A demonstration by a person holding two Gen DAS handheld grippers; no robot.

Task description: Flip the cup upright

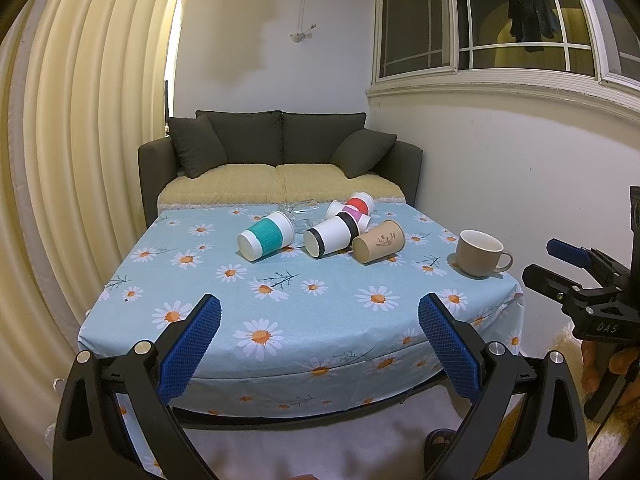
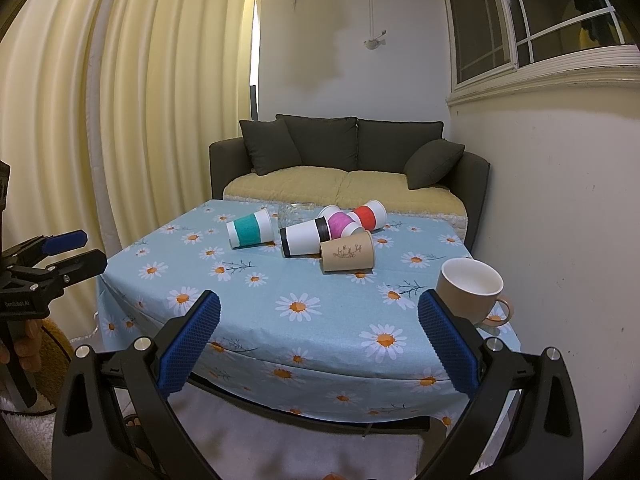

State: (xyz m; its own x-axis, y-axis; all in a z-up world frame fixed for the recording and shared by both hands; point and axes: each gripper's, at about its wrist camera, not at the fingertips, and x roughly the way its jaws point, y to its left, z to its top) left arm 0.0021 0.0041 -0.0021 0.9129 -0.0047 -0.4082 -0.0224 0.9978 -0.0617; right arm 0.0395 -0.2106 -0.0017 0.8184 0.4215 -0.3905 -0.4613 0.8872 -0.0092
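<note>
Several paper cups lie on their sides mid-table: a teal-sleeved cup (image 1: 266,241) (image 2: 251,228), a black-banded white cup (image 1: 331,235) (image 2: 306,236), a brown kraft cup (image 1: 378,241) (image 2: 347,256), a pink-sleeved cup (image 2: 340,224) and a red-sleeved cup (image 1: 359,205) (image 2: 368,215). A beige mug (image 1: 480,253) (image 2: 470,291) stands upright at the table's right edge. My left gripper (image 1: 319,344) is open and empty before the near table edge. My right gripper (image 2: 319,344) is open and empty, its right finger just in front of the mug.
The table (image 1: 224,320) wears a blue daisy cloth. A clear glass object (image 2: 294,211) lies behind the cups. A dark sofa (image 1: 280,148) stands behind the table, curtains (image 1: 80,160) on the left, a wall (image 2: 560,240) on the right.
</note>
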